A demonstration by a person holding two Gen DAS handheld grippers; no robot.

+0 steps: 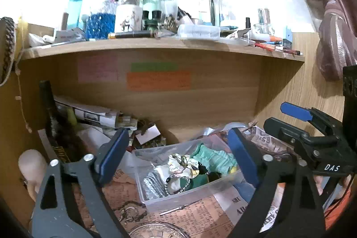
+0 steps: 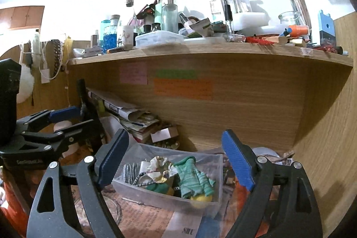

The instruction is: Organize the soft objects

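Note:
A clear plastic box [image 1: 178,197] [image 2: 142,192] sits on newspaper in the wooden desk nook. It holds soft items: a mint green striped cloth [image 1: 214,157] [image 2: 194,177], a white patterned scrunchie [image 1: 181,164] [image 2: 159,165], a silver-grey ribbed piece [image 1: 151,184] [image 2: 129,171], a dark green piece with a bead string [image 1: 178,184] [image 2: 156,186], and something yellow [image 2: 200,197]. My left gripper [image 1: 178,157] is open and empty, hovering over the box. My right gripper [image 2: 176,160] is open and empty, also above the box. Each gripper shows in the other's view, the right one [image 1: 296,117] and the left one [image 2: 62,117].
A cluttered shelf [image 1: 156,43] [image 2: 200,48] carries bottles and jars. Sticky notes [image 1: 158,81] hang on the back panel. Rolled newspapers [image 1: 93,115] and a black bottle [image 1: 51,117] lie at the left. A round glass dish [image 1: 156,231] sits near the front. A pink bag [image 1: 332,42] hangs right.

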